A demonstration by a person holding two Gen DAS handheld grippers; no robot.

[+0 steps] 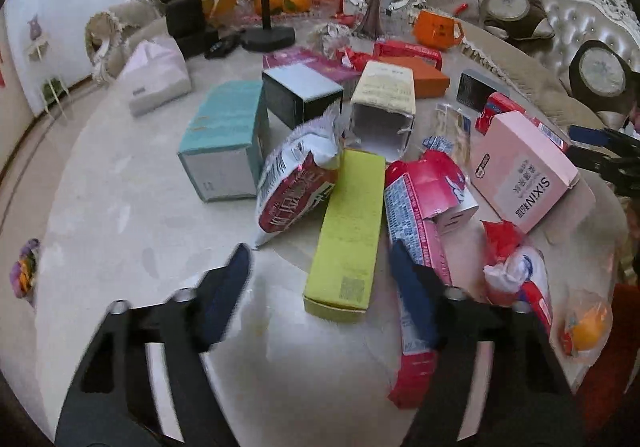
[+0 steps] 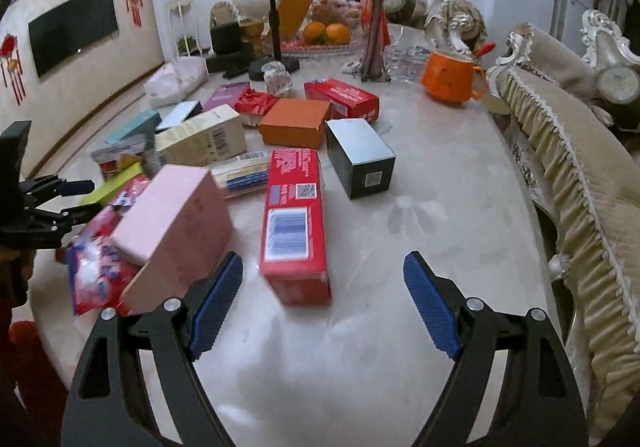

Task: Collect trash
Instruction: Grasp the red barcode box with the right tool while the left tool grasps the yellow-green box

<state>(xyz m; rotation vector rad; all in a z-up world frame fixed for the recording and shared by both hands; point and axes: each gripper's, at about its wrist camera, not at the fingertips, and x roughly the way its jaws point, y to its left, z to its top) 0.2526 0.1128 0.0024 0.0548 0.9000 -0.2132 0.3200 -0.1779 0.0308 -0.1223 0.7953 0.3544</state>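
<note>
While the marble table (image 1: 120, 215) is strewn with empty packaging, the left gripper (image 1: 320, 279) is held low over it with its blue-padded jaws spread wide and nothing between them. Going from left to right in the left wrist view, a white tissue pack (image 1: 156, 81) is seen near the far left edge, then a teal box (image 1: 224, 143), and a dark box (image 1: 302, 97) just behind it. A crumpled red and white snack bag (image 1: 296, 183) is propped against the teal box and touches a yellow-green carton (image 1: 348, 235), which lies directly ahead of the open jaws. A cream box (image 1: 384, 99) with a torn open end stands behind it. To the right, a long red carton (image 1: 416, 247) is laid alongside the yellow-green one, its near part passing under the right-hand finger. Further right, a pink box (image 1: 524, 175) is tilted on the clutter, and a red and white wrapper (image 1: 516, 271) lies near the table edge.

In the right wrist view, the right gripper (image 2: 322, 303) is likewise released, jaws apart and empty, above bare marble. The pink box (image 2: 176, 227) is seen just beside its left finger, a red box (image 2: 294, 219) lies straight ahead, and a black and silver box (image 2: 362, 159) stands beyond it. An orange mug (image 2: 450, 79) is placed well apart at the far right
</note>
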